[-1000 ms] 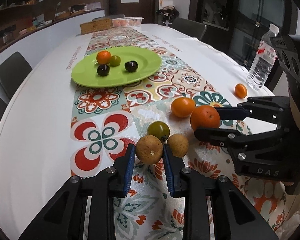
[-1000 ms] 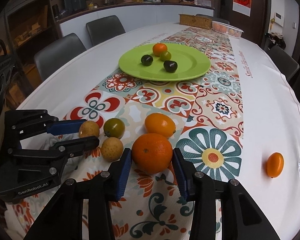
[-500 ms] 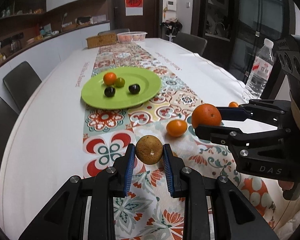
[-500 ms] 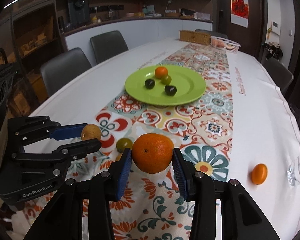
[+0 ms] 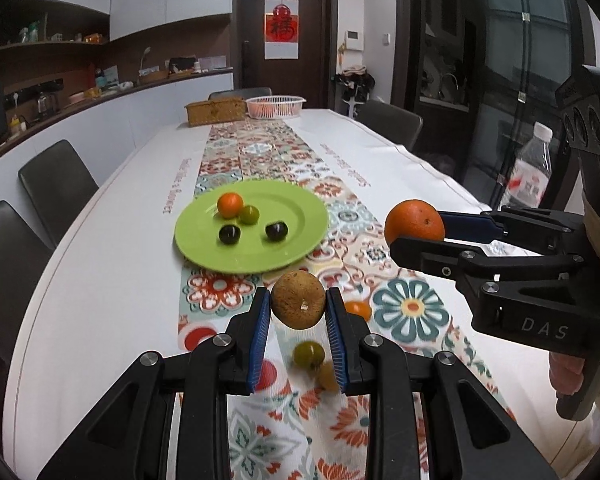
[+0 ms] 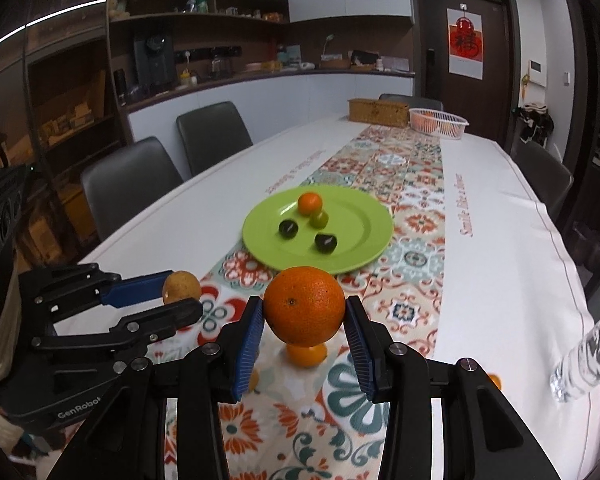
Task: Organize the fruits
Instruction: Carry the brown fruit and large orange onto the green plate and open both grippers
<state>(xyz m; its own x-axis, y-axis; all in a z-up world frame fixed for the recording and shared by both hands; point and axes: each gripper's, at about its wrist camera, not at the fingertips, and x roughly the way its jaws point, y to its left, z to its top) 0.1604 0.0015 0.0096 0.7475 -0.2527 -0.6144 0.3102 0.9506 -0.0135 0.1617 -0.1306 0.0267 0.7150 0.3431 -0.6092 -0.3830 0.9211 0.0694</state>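
Plainly, some lettering reads: "DAS" in pale letters on the black body of the right gripper (image 5: 416, 236) at the right edge of the left wrist view, and "GenRobot" on the body of the left gripper (image 6: 182, 298) at the lower left of the right wrist view. The white tablecloth (image 6: 500, 264) carries red script, "Smile" at least legible right of centre. A red paper with a Chinese character hangs on the dark door (image 5: 282, 28) at top centre.

The left gripper (image 5: 298, 312) points forward and downward, its blue pads pressed on a brown round fruit (image 5: 298, 306) held clear above the patterned runner (image 5: 260, 148). The right gripper (image 6: 305, 322) sits alongside at a like tilt, jaws clamped on a large orange (image 6: 304, 305), also off the table.

Beyond both, mid-frame, the green plate (image 5: 300, 252) holds a small orange fruit, a green one and two dark ones.

Only the left wrist view shows the green fruit (image 5: 308, 354) and a tan one (image 5: 327, 376) on the runner beneath its jaws, plus the water bottle's label (image 5: 526, 186). Only the right wrist view shows the small orange (image 6: 306, 354) under the held one; the bottle (image 6: 584, 356) there is a blur at the right edge.
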